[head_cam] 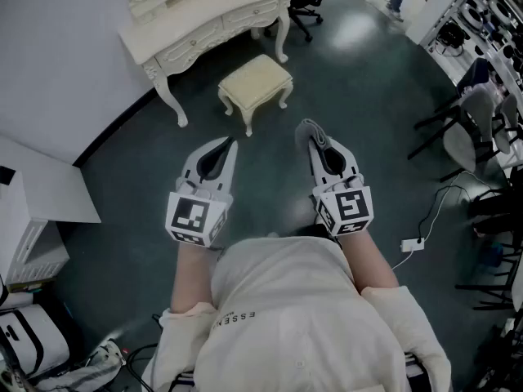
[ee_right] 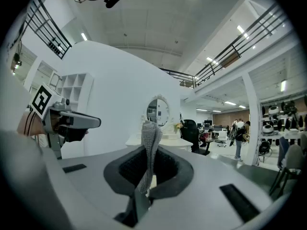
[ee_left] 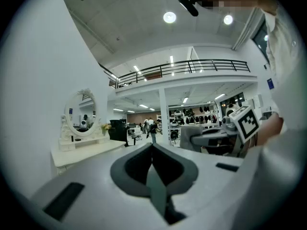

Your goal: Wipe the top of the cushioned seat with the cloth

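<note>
Since no wiping had begun, we held the right claw (head_cam: 311,134) clamped on the grey cloth (ee_right: 149,143), a fold proud of its tips, ready to press down. Our left claw (head_cam: 222,149) sat closed, empty. The cushioned seat (head_cam: 256,76) stood ahead of both, well apart.
</note>
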`<state>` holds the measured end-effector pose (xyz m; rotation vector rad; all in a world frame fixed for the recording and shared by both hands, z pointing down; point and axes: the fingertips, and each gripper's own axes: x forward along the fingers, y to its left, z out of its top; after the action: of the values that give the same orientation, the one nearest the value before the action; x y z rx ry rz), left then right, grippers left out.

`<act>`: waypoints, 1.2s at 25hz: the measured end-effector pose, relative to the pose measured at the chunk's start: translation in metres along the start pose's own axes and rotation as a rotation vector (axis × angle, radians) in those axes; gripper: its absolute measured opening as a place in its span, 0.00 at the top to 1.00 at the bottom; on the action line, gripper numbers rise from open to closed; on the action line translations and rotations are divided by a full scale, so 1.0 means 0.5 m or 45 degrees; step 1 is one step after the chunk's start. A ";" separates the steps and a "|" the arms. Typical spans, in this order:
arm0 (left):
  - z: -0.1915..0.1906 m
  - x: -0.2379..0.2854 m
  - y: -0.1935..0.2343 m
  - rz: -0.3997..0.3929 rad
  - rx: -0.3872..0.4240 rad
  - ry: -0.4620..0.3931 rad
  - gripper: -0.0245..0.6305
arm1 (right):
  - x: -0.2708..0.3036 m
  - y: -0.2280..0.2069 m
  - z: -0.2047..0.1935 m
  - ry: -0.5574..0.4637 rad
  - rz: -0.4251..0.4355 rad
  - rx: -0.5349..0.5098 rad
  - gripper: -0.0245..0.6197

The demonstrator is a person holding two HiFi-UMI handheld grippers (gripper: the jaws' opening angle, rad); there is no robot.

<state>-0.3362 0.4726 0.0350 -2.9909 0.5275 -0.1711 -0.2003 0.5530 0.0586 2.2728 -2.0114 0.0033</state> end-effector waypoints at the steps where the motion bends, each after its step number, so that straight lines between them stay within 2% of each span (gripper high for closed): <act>1: 0.000 0.001 0.000 -0.001 0.000 -0.001 0.96 | 0.001 -0.001 -0.001 0.000 -0.003 0.002 0.92; 16: -0.010 0.015 0.014 0.011 -0.025 0.006 0.96 | 0.024 -0.020 -0.017 0.031 -0.021 0.030 0.92; 22: -0.036 0.049 0.041 0.061 -0.066 0.027 0.96 | 0.068 -0.045 -0.042 0.079 0.023 0.009 0.92; 26: -0.053 0.109 0.071 0.103 -0.079 0.043 0.96 | 0.141 -0.093 -0.058 0.088 0.060 0.013 0.92; 30: -0.076 0.181 0.109 0.191 -0.094 0.093 0.96 | 0.248 -0.147 -0.071 0.098 0.156 0.021 0.92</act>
<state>-0.2746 0.3874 0.0746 -3.0093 0.7798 -0.2544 -0.1099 0.4417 0.0969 2.1206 -2.1144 0.1152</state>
